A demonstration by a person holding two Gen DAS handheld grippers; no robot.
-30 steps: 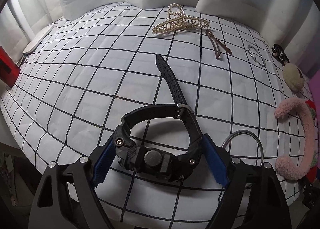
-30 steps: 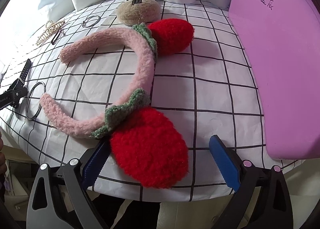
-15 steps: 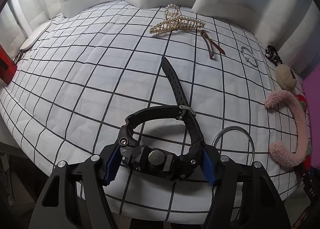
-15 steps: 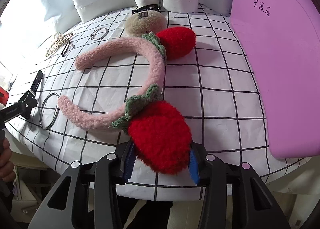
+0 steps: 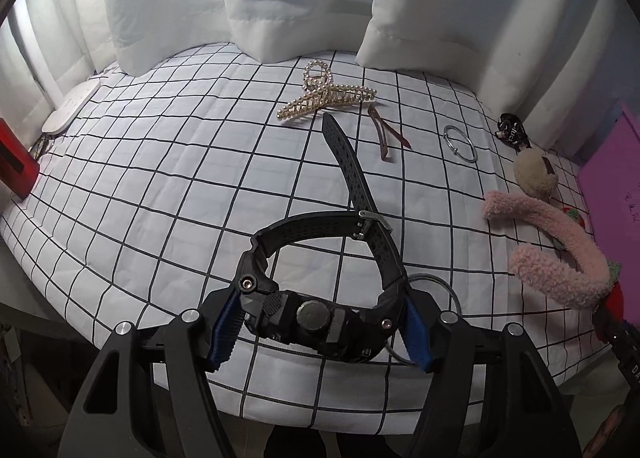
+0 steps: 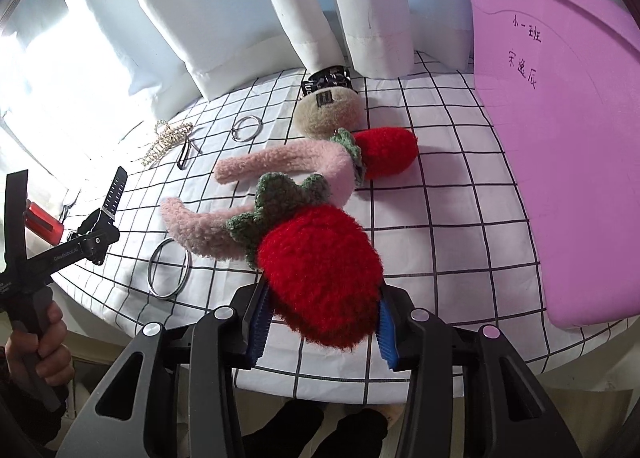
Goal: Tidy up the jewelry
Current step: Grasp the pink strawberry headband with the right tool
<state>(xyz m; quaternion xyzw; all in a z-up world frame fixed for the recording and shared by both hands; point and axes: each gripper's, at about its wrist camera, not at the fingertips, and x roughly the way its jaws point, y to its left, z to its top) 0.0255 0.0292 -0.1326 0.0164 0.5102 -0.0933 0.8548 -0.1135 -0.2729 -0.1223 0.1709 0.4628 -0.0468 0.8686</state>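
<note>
My left gripper (image 5: 316, 332) is shut on a black wristwatch (image 5: 316, 314), gripped by its case and lifted off the checked tablecloth (image 5: 160, 178); its strap points away from me. My right gripper (image 6: 320, 322) is shut on the red plush strawberry (image 6: 320, 270) of a pink fuzzy headband (image 6: 276, 162), raised at that end. The headband also shows in the left wrist view (image 5: 560, 254). The left gripper with the watch shows in the right wrist view (image 6: 92, 238).
On the cloth lie a pearl hair claw (image 5: 324, 96), a brown hair clip (image 5: 382, 134), a small silver ring (image 5: 460, 144), a large silver bangle (image 6: 168, 268), a beige plush charm (image 6: 328, 110). A purple board (image 6: 560, 138) stands right; a red box (image 5: 14, 162) left; white curtains behind.
Both grippers closed, left on the watch and right on the strawberry. Both have lifted their items and pulled back from the table.
</note>
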